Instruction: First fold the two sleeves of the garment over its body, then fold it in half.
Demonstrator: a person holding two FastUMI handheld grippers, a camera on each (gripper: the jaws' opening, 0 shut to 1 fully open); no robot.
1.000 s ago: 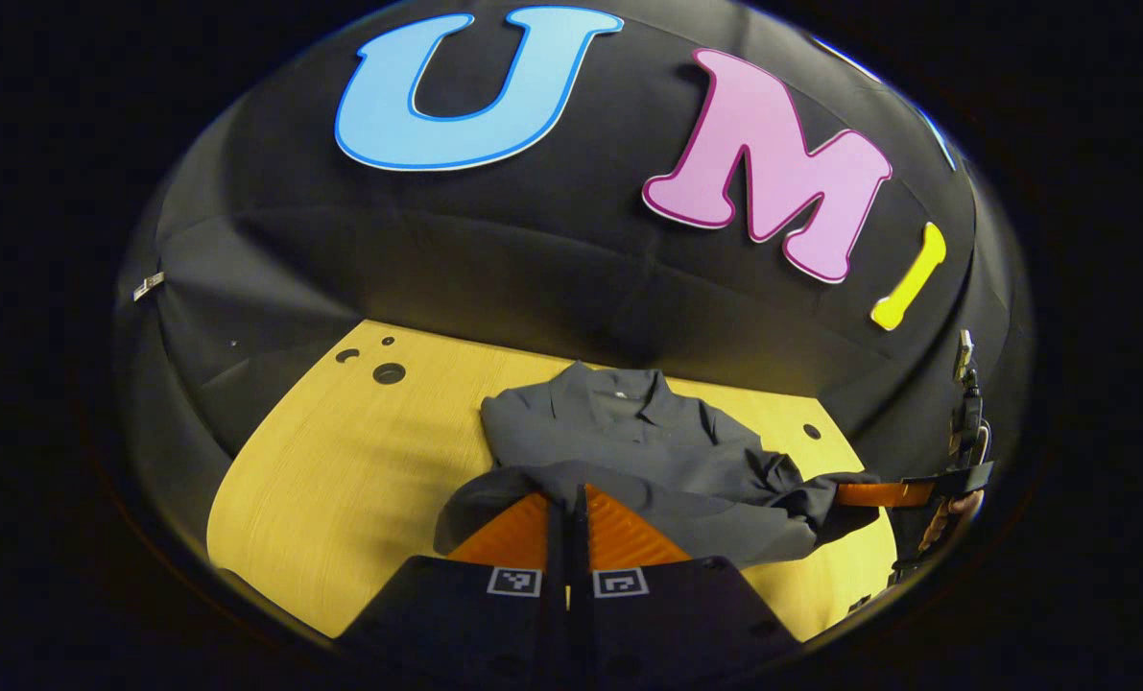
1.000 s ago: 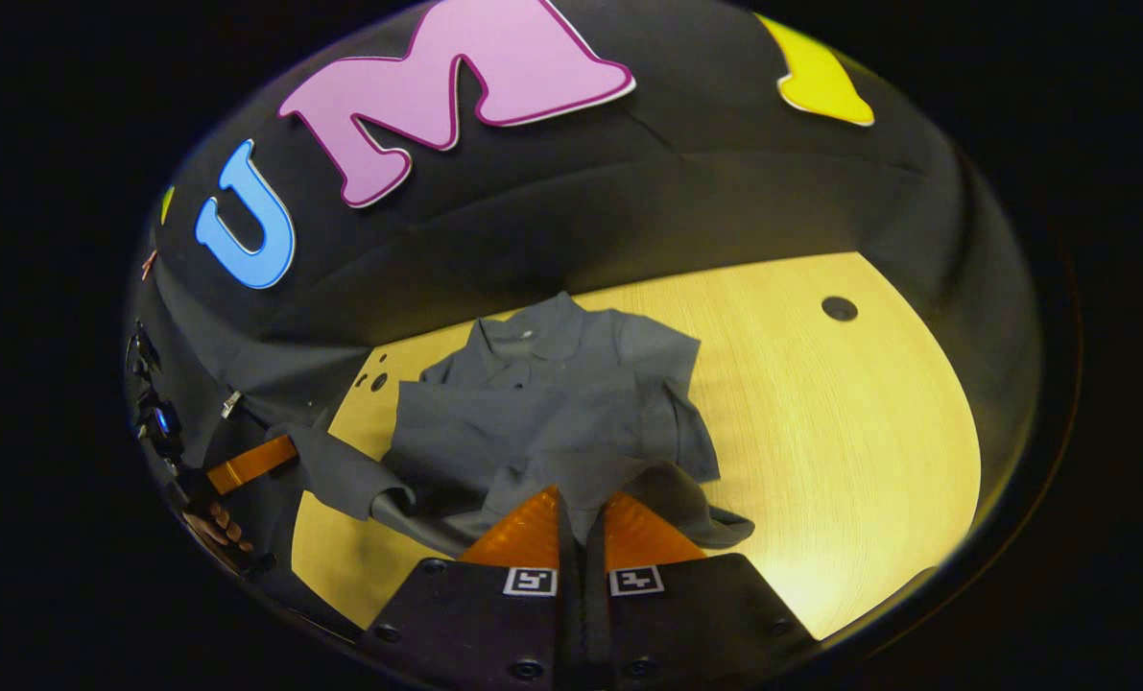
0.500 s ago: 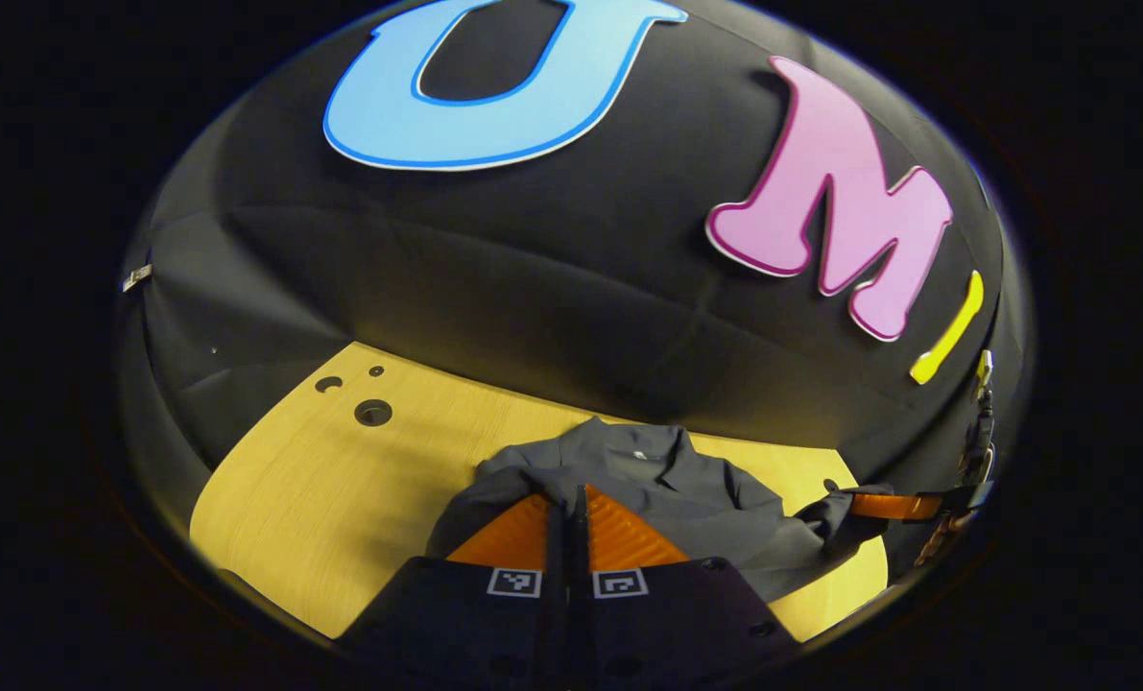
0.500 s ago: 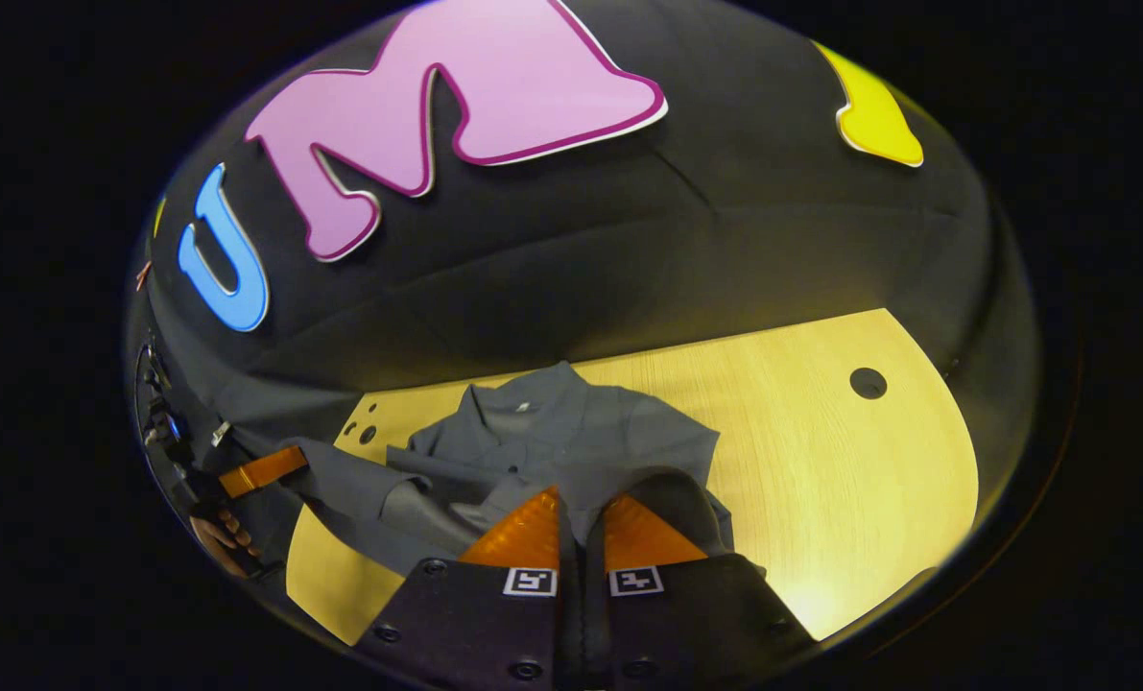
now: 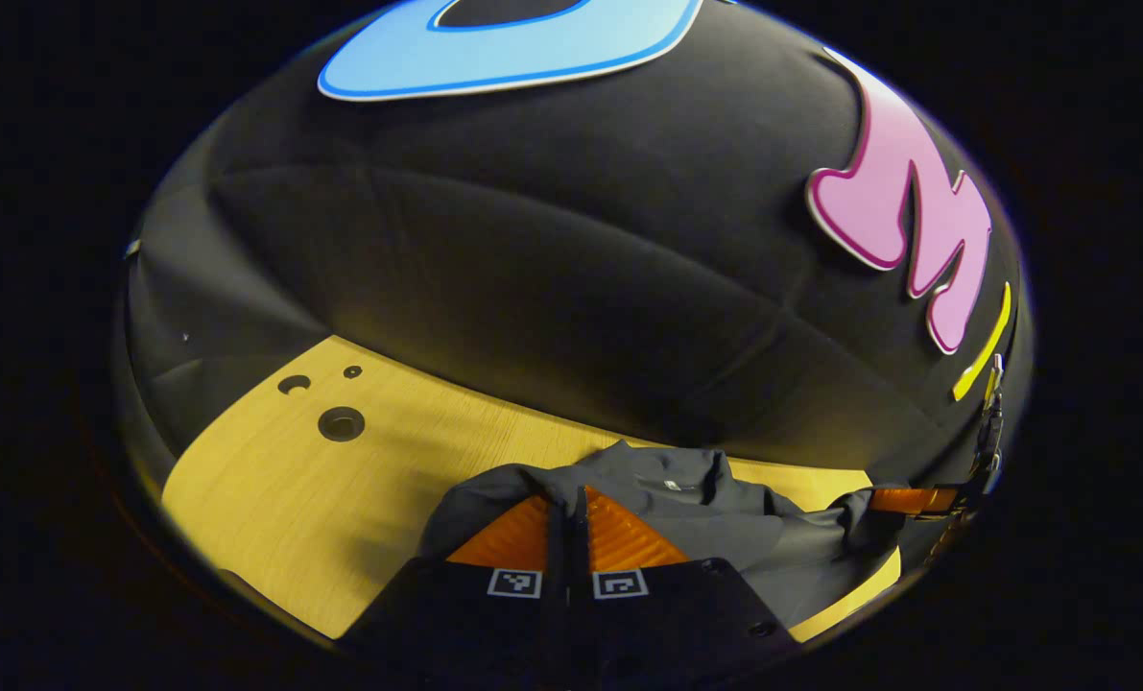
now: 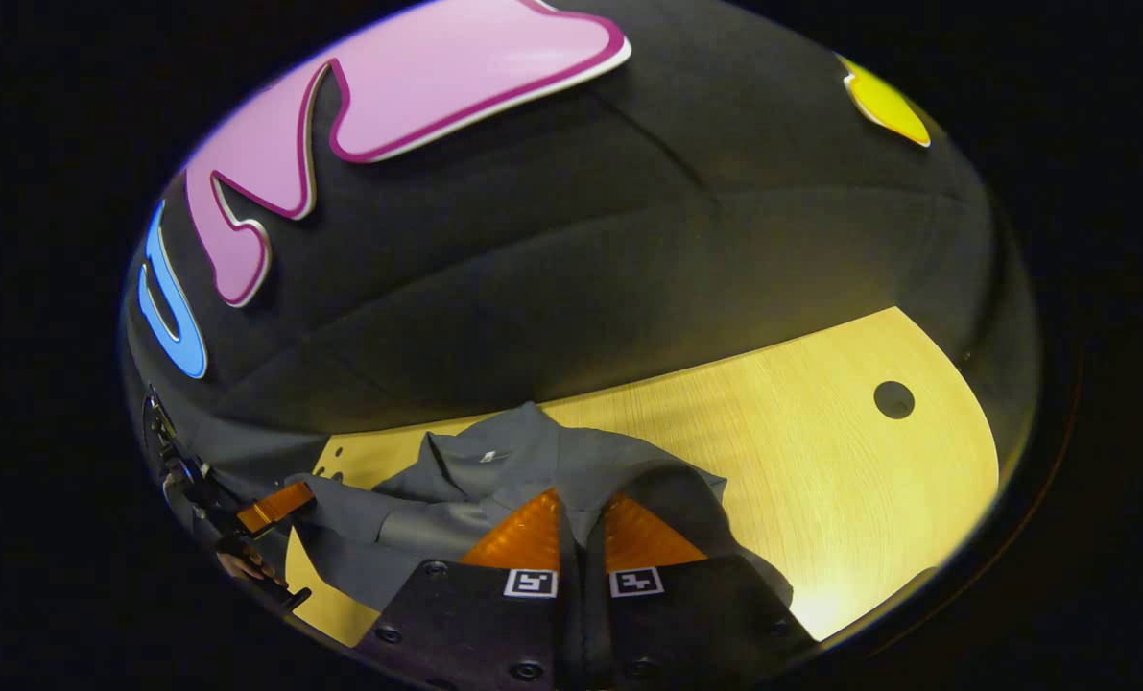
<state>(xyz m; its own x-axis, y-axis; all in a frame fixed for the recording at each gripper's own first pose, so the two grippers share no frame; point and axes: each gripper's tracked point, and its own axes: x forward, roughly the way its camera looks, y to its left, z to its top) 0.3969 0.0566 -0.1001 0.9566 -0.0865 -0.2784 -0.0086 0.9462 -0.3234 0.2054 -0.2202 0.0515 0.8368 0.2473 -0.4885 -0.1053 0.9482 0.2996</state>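
Matt dark cloth garment (image 5: pixel 686 509), smooth pale wood-grain table (image 6: pixel 821 480), matt black cloth wall (image 5: pixel 533 250)

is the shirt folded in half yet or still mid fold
Mid fold. The shirt is bunched, its near edge pinched in the left gripper and right gripper, carried toward the collar, not laid flat on the table.

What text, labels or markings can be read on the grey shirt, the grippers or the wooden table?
Grey collared shirt: small pale tag inside the collar, too small to read.
Left gripper: two square black-and-white coded markers, patterns, not words.
Right gripper: two similar markers.
Pale wooden table: no text.
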